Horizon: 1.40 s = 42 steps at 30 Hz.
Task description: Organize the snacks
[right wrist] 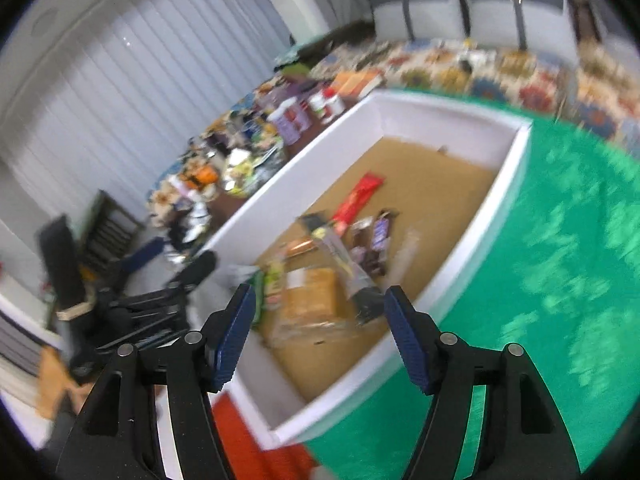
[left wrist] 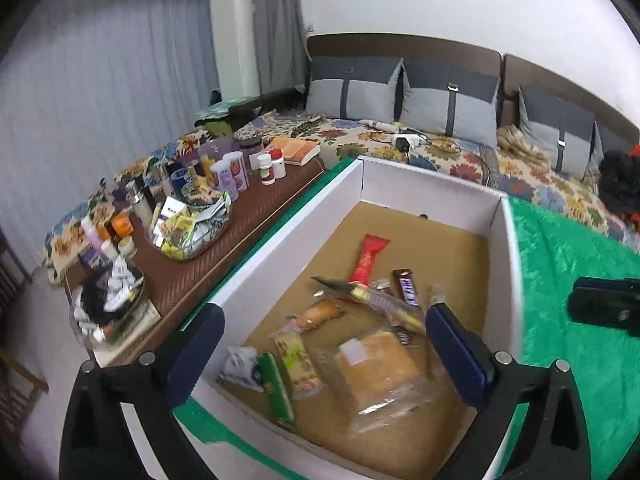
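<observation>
Snacks (left wrist: 372, 344) lie in the white box (left wrist: 280, 232), seemingly loose.

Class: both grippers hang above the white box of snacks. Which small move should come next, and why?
Probably lower the open left gripper onto the clear-wrapped tan bread packet in the white cardboard box: it lies nearest, between the jaws, and both grippers hold nothing.

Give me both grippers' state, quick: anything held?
Left gripper: open, holding nothing, above the white box.
Right gripper: open, holding nothing.
</observation>
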Each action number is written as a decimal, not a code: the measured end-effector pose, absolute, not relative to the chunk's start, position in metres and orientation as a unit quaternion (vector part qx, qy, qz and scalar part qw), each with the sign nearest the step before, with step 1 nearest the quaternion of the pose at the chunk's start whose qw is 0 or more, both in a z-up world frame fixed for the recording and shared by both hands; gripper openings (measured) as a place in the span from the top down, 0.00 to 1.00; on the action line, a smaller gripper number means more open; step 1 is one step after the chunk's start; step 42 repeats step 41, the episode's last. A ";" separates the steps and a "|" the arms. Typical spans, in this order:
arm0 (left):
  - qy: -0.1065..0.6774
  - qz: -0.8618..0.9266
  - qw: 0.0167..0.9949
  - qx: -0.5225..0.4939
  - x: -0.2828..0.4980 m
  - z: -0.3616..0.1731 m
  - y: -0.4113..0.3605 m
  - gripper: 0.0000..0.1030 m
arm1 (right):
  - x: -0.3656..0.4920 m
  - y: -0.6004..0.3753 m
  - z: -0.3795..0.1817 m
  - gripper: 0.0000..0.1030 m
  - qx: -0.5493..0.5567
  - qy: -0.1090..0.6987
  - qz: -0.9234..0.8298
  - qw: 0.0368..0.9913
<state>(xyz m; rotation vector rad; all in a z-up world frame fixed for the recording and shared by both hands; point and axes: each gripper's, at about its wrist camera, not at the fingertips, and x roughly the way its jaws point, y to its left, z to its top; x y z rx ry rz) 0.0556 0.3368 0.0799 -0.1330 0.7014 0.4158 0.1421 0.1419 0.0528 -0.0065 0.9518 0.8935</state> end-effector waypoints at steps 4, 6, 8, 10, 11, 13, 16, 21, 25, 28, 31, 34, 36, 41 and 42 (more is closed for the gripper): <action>0.328 0.223 0.914 -0.091 0.049 0.088 0.328 0.00 | 0.131 0.137 0.064 0.26 -0.039 0.412 0.396 0.820; 0.347 0.230 0.905 -0.090 0.049 0.089 0.324 0.00 | 0.127 0.135 0.068 0.25 -0.045 0.401 0.384 0.831; 0.357 0.239 0.899 -0.084 0.047 0.089 0.322 0.00 | 0.121 0.134 0.072 0.19 -0.053 0.388 0.372 0.842; 0.365 0.250 0.893 -0.081 0.046 0.089 0.319 0.00 | 0.117 0.135 0.075 0.18 -0.070 0.380 0.362 0.848; 0.367 0.255 0.891 -0.082 0.044 0.090 0.318 0.00 | 0.115 0.136 0.075 0.18 -0.083 0.380 0.356 0.850; 0.365 0.250 0.893 -0.084 0.041 0.092 0.318 0.00 | 0.112 0.141 0.074 0.18 -0.107 0.380 0.346 0.851; 0.366 0.256 0.892 -0.074 0.039 0.093 0.318 0.00 | 0.112 0.144 0.072 0.18 -0.114 0.382 0.338 0.853; 0.367 0.248 0.893 -0.078 0.036 0.098 0.320 0.00 | 0.110 0.147 0.072 0.18 -0.115 0.378 0.330 0.857; 0.369 0.247 0.892 -0.081 0.036 0.099 0.322 0.00 | 0.109 0.152 0.073 0.18 -0.117 0.381 0.332 0.855; 0.366 0.244 0.894 -0.086 0.035 0.100 0.324 0.00 | 0.108 0.154 0.072 0.18 -0.122 0.380 0.334 0.854; 0.364 0.253 0.893 -0.084 0.035 0.101 0.327 0.00 | 0.107 0.156 0.071 0.18 -0.126 0.381 0.334 0.853; 0.364 0.256 0.892 -0.082 0.036 0.098 0.329 0.00 | 0.108 0.158 0.070 0.18 -0.128 0.383 0.333 0.852; 0.366 0.255 0.891 -0.084 0.036 0.096 0.330 0.00 | 0.109 0.159 0.068 0.18 -0.129 0.385 0.332 0.852; 0.367 0.262 0.888 -0.094 0.035 0.092 0.334 0.00 | 0.110 0.162 0.064 0.18 -0.130 0.388 0.334 0.849; 0.367 0.262 0.888 -0.094 0.035 0.092 0.334 0.00 | 0.110 0.162 0.064 0.18 -0.130 0.388 0.334 0.849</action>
